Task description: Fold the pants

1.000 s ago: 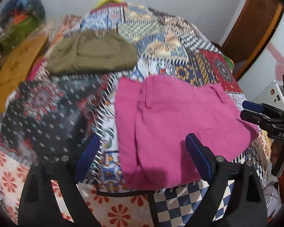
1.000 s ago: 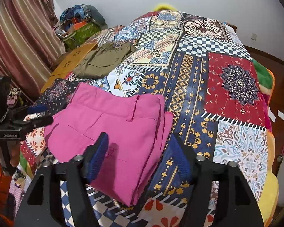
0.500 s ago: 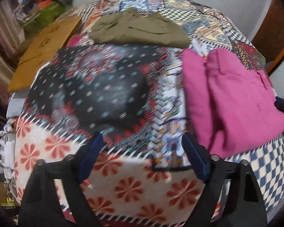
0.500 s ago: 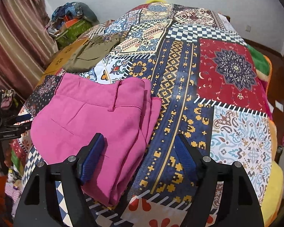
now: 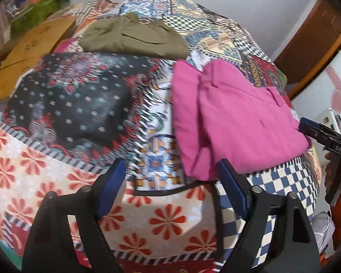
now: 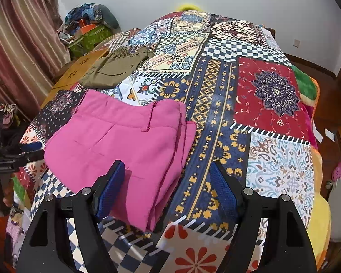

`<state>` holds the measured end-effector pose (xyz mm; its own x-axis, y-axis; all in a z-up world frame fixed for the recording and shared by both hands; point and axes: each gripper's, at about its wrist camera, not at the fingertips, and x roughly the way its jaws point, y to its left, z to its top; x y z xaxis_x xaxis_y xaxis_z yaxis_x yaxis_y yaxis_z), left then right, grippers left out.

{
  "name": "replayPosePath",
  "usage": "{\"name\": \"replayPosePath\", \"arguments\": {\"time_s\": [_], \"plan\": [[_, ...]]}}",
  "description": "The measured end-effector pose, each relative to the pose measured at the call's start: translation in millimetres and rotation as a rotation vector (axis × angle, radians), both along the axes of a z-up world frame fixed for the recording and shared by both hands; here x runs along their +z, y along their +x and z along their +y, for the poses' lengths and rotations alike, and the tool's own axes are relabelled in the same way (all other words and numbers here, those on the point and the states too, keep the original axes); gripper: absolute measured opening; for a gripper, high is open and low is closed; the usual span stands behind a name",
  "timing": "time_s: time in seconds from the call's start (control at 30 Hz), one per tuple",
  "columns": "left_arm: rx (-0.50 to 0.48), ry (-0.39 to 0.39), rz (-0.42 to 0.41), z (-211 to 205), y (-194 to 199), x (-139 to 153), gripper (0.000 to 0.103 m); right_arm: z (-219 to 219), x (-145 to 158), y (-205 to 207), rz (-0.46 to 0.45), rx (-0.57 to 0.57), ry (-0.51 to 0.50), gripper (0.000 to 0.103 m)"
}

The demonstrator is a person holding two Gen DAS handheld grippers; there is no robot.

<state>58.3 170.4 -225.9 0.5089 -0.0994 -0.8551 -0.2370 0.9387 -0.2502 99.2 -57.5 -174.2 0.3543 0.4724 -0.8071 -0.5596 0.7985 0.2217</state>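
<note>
Folded pink pants lie on the patchwork bedspread near the bed's front edge; they also show in the right wrist view. My left gripper is open and empty, held above the bedspread just left of the pants' near corner. My right gripper is open and empty, above the pants' near right edge. The right gripper also shows at the right edge of the left wrist view, and the left gripper at the left edge of the right wrist view.
Folded olive pants lie farther back on the bed, also seen in the right wrist view. A flat cardboard piece lies at the bed's left side. A pile of bags and a curtain stand beyond it.
The left gripper swung left away from the pants, then came partly back toward them. The right gripper drew back a little. The pink pants have not moved.
</note>
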Motion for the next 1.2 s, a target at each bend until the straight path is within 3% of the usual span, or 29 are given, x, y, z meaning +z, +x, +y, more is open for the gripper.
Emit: {"name": "replayPosePath", "arguments": {"time_s": [0.07, 0.13, 0.2, 0.3, 0.53, 0.67, 0.73, 0.8, 0.9, 0.97, 1.03, 1.07, 1.1, 1.2], "plan": [[-0.025, -0.028, -0.012, -6.2, 1.5, -4.2, 0.057, 3.2, -3.4, -0.9, 0.007, 0.006, -0.007, 0.073], [-0.066, -0.046, -0.03, -13.4, 6.4, -4.9, 0.032, 5.9, -6.2, -1.5, 0.012, 0.012, -0.012, 0.073], [-0.087, -0.022, -0.046, -20.2, 10.0, -3.5, 0.025, 7.6, -6.3, -1.9, 0.003, 0.019, -0.019, 0.073], [-0.096, 0.005, -0.043, -24.5, 15.0, -1.6, 0.005, 8.3, -7.0, -2.3, -0.003, 0.027, -0.026, 0.073], [-0.041, -0.032, -0.014, -7.7, 4.4, -10.4, 0.004, 9.9, -12.8, -2.4, 0.003, 0.042, -0.032, 0.073], [0.064, 0.091, 0.102, 7.0, -4.3, -30.1, 0.002, 10.4, -12.2, -4.8, -0.006, 0.047, -0.042, 0.073], [0.107, -0.031, 0.117, 25.2, -12.7, -38.7, 0.002, 10.5, -11.6, -5.2, -0.01, 0.045, -0.044, 0.073], [0.106, -0.015, 0.089, 25.8, -16.0, -28.3, 0.002, 10.8, -11.6, -5.1, -0.008, 0.042, -0.042, 0.073], [0.064, -0.008, 0.014, 15.8, -12.1, -1.4, 0.006, 9.6, -12.6, -4.2, 0.007, 0.03, -0.031, 0.073], [0.027, -0.002, -0.025, 6.0, -4.7, 13.6, 0.024, 8.3, -12.4, -4.3, 0.014, 0.02, -0.024, 0.073], [0.005, 0.015, -0.052, -3.3, 3.0, 23.7, 0.07, 5.8, -11.0, -3.3, 0.026, 0.009, -0.012, 0.073], [-0.002, 0.024, -0.069, -5.9, 7.5, 28.0, 0.078, 5.4, -9.9, -2.8, 0.028, 0.006, -0.009, 0.073], [-0.009, 0.026, -0.085, -9.6, 13.0, 31.7, 0.084, 4.7, -7.8, -2.8, 0.028, 0.004, -0.006, 0.073], [-0.03, 0.009, -0.067, -14.0, 37.2, 31.7, 0.085, 3.8, 0.0, -1.6, 0.007, 0.007, -0.011, 0.073]]}}
